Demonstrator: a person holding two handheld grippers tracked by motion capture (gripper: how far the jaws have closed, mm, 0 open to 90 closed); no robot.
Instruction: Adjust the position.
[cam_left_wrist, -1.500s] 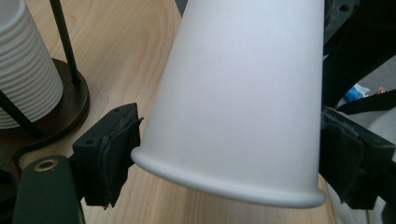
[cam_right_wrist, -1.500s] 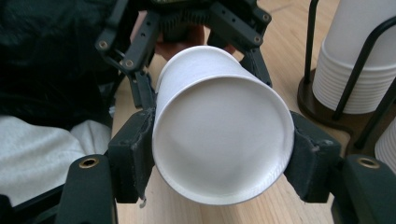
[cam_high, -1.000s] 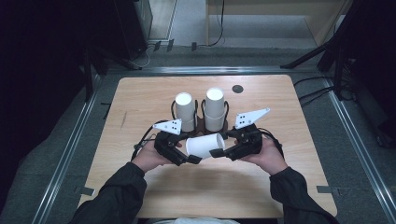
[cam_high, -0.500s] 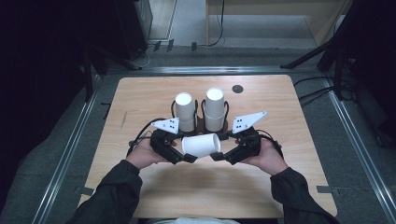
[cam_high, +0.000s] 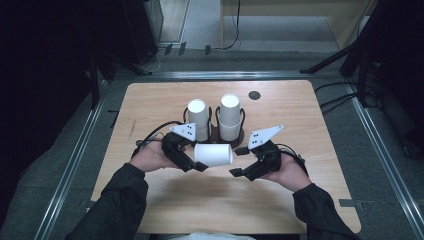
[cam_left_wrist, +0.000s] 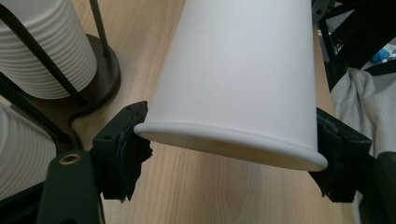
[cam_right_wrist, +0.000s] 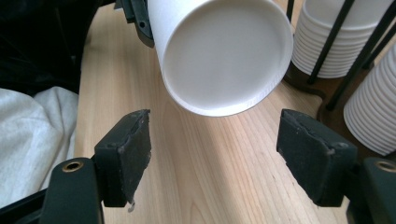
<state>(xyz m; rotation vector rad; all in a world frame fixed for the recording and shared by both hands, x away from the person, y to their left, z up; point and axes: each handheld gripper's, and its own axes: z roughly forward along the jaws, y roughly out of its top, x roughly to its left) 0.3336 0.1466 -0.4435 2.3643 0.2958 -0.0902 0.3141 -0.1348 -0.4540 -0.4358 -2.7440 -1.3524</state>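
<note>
Left gripper (cam_high: 199, 165) clamped on white paper cup (cam_high: 214, 154) rim | right gripper (cam_high: 239, 161) released, cup base at 12 o'clock | advance squarely, close gently.

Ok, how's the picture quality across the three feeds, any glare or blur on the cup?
High view: surroundings nearly black, table evenly lit, cup slightly soft. Left gripper view: cup bright but not blown out, rim sharp. Right gripper view: cup base crisp, soft shadow on the wood beneath.
</note>
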